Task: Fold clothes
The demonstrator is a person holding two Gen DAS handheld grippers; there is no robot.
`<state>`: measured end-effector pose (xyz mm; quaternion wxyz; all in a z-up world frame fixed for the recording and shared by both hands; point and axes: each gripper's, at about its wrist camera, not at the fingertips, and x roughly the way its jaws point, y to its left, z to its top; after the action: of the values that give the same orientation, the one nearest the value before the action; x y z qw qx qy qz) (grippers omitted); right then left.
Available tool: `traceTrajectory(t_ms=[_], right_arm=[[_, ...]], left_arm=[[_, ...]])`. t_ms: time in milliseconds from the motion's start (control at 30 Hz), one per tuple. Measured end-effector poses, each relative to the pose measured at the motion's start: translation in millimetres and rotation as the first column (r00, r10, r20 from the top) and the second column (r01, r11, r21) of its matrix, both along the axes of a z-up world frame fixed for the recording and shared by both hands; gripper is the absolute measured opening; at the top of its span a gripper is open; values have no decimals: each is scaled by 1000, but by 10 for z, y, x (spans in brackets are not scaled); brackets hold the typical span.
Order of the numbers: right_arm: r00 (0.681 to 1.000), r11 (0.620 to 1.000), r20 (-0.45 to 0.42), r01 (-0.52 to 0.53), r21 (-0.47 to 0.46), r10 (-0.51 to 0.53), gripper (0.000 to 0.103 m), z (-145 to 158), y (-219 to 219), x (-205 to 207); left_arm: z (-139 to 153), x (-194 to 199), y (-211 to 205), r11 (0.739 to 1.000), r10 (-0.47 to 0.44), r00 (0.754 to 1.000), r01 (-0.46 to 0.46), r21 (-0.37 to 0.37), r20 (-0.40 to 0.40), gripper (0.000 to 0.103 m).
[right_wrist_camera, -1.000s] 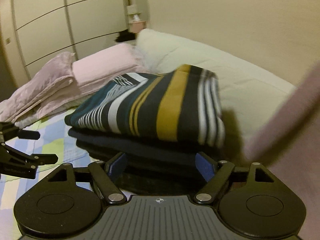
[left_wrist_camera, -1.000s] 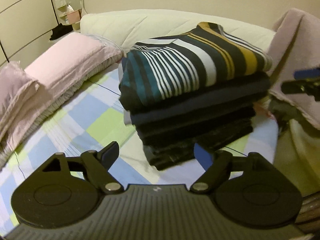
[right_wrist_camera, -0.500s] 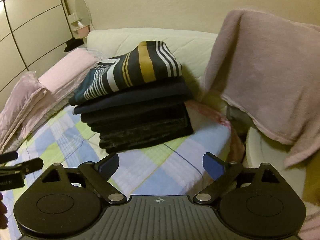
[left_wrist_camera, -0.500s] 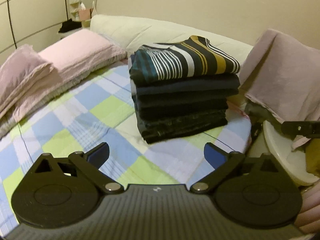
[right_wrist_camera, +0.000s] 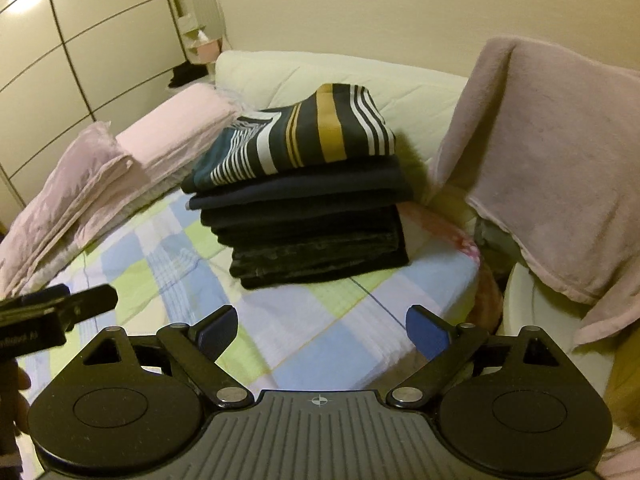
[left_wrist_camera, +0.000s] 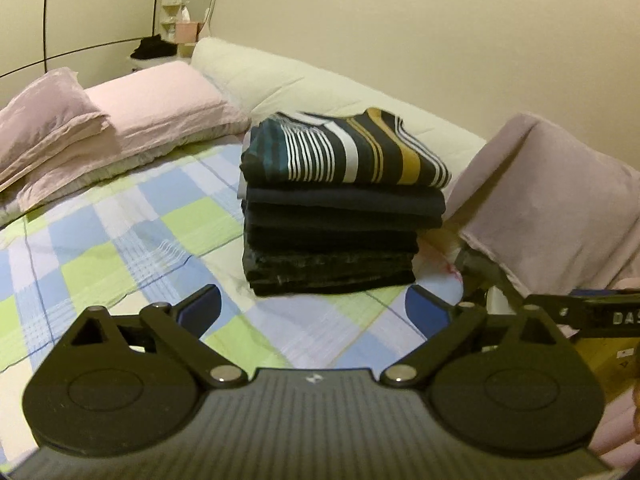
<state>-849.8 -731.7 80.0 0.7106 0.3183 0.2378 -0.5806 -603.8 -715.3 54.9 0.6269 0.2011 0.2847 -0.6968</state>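
Though both tools hang over the near edge of the bed, neither has hold of anything: the left tool and the right tool each stand with fingers spread wide and only checked sheet between them. In the right wrist view the left tool shows at the left edge, low over the sheet.

Farther in, toward the bed's right edge, sits the stack — a striped top folded flat over several dark folded pieces, edges roughly square, the lowest one resting on the sheet. So folded clothes lie piled here already; no loose garment shows on the sheet in either view.

Beyond the right edge a pink blanket hangs draped over something I cannot make out. At the head of the bed lie the pillows and a cream bolster.

This fits either a pause between garments or a finished pile. If another piece is to be folded, I judge the open sheet near the tools is the place — spread it flat there, pinch at seams or corners, and set it down square so the tall stack does not lean.
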Motion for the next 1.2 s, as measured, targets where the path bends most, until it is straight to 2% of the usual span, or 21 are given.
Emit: traceTrajectory(t_ms=[133,267,433,600,1000,1200], right_arm=[[998,999,-46,-34,-18,33,94,-8,54,-141],[999,1000,-43,-22,0,22,94,-58,61,-247],[996,999,-83,-38,-17,36,94,9,114,-236],[996,999,-88,-31,-26,29,94,42,117,-215],[996,1000,-90,-14,-13,13,94,40,92,-158],[996,1000,-91,-18,-17,17,94,36,87,-152]], left_arm=[[-18,-188,74,999,34,998,-36,29,62,98],[-49,-279,161,995,76,996,-79,60,50,98],[-18,-323,225,990,114,992,-117,75,50,99],[-6,-344,245,989,116,993,-118,87,34,99],[5,-353,202,988,110,992,-116,98,58,99],[20,-429,196,995,78,990,-86,57,121,99]])
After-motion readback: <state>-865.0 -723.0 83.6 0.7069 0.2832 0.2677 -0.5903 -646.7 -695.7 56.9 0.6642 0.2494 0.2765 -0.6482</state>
